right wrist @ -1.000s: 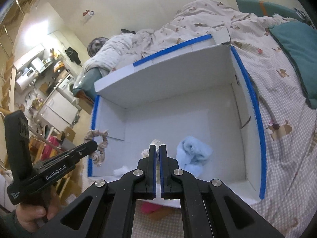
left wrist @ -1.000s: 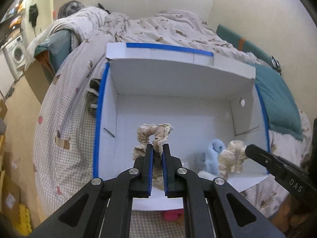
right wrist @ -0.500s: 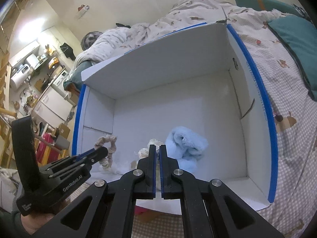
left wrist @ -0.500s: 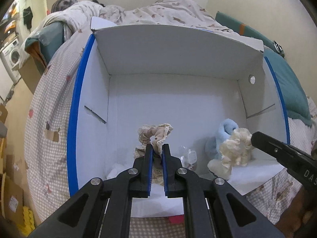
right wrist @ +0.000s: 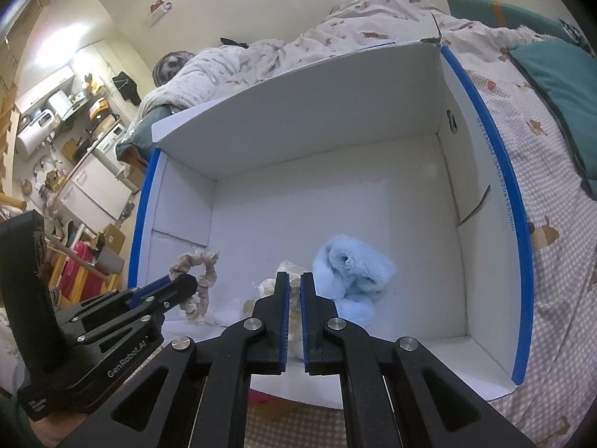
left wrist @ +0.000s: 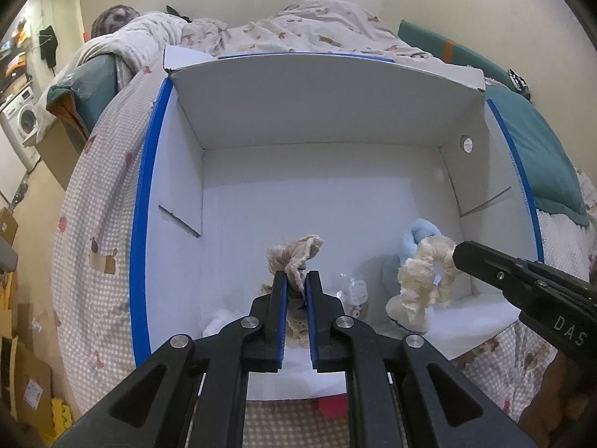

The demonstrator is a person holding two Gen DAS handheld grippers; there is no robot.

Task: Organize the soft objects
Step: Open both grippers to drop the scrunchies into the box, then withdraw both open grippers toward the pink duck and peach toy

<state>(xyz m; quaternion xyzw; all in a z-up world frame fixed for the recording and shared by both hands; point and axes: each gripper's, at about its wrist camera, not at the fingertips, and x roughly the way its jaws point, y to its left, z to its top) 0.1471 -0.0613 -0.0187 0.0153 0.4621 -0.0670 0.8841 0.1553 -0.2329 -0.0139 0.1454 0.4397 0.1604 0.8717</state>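
A white box with blue edges lies open on the bed, also in the right wrist view. My left gripper is shut on a beige scrunchie and holds it inside the box near the front; it shows in the right wrist view. My right gripper is shut on a cream scrunchie, held just in front of a light blue plush that rests on the box floor.
A small clear wrapped item and a white fluff lie on the box floor. Teal pillows sit right of the box. A rumpled duvet lies behind it. A pink thing peeks below the box front.
Both grippers have moved forward, deeper over the box, each still holding its scrunchie. The box fills more of both views.
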